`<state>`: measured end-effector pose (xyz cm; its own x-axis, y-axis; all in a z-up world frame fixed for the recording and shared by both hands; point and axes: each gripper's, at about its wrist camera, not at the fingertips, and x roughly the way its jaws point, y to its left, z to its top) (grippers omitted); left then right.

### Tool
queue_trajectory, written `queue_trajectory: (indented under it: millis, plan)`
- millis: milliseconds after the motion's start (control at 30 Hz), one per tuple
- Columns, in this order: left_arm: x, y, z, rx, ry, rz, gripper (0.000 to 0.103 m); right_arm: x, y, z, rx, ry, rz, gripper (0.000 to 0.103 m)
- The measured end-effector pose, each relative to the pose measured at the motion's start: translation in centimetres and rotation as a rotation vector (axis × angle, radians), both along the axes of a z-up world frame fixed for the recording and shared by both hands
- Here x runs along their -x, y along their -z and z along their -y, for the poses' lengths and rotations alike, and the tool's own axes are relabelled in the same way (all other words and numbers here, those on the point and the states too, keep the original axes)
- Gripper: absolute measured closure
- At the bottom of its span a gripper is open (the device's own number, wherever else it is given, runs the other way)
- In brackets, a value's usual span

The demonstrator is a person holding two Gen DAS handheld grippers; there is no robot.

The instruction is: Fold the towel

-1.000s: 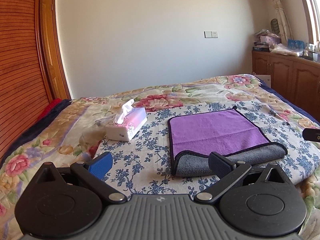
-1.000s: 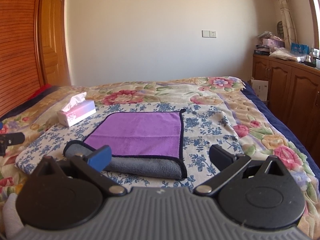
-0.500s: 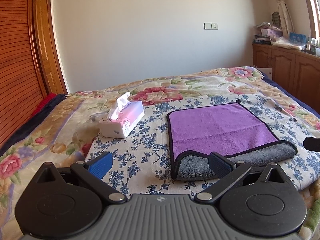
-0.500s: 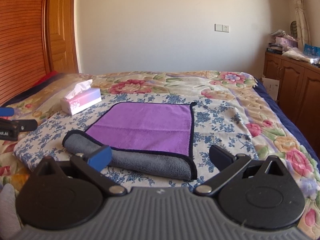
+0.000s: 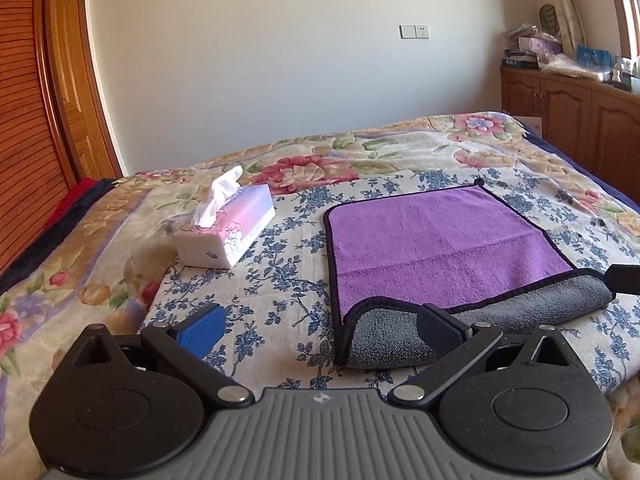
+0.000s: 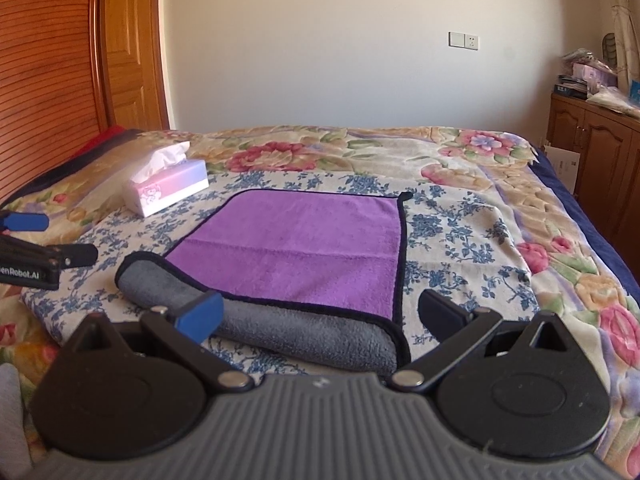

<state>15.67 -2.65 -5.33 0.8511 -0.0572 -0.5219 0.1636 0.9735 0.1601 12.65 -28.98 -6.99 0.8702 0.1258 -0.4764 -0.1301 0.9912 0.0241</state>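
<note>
While both tools hover low over the bed, the left gripper (image 5: 320,326) and right gripper (image 6: 320,316) each stand spread wide, holding nothing. Just ahead lies the towel (image 5: 440,240), purple face up, its near edge rolled back to show grey. Its near corners sit between each pair of fingers. Farther off, left, stands a tissue box (image 5: 230,232) on the floral bedspread (image 5: 400,152).
</note>
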Motion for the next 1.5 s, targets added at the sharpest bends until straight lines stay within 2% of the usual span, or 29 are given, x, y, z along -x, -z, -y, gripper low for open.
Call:
queue_trajectory:
  millis: [367,633,733,867,1033,1100,1200,1400,1500]
  plan:
    - [-2.6,1.5,0.0,0.059,0.008,-0.059,0.000,-2.1,1.1,0.9,-0.005,0.008,-0.045,0.000]
    - [-4.3,2.4,-0.1,0.098,0.035,-0.109,0.011,-3.3,1.9,1.5,-0.002,0.011,-0.071,0.000]
    - [-4.9,2.7,0.0,0.109,0.048,-0.131,0.018,-3.7,2.1,1.6,-0.002,0.008,-0.082,0.000]
    - [-5.4,3.0,0.0,0.119,0.060,-0.156,0.035,-4.3,2.6,1.6,-0.002,0.007,-0.103,0.000]
    - [-5.7,3.1,0.0,0.137,0.077,-0.172,0.050,-4.5,2.8,1.7,-0.006,0.004,-0.128,0.001]
    - [-5.7,3.1,0.1,0.138,0.081,-0.175,0.060,-4.6,2.9,1.7,-0.009,0.004,-0.138,0.008]
    - [-5.8,3.1,0.2,0.137,0.088,-0.182,0.071,-4.9,3.0,1.9,-0.015,0.012,-0.160,0.009]
    - [-5.8,3.4,0.0,0.146,0.091,-0.186,0.080,-5.3,3.3,2.7,-0.060,0.013,-0.198,0.013]
    - [-5.8,3.5,-0.1,0.150,0.088,-0.193,0.080,-5.6,3.5,3.0,-0.074,0.013,-0.235,0.016]
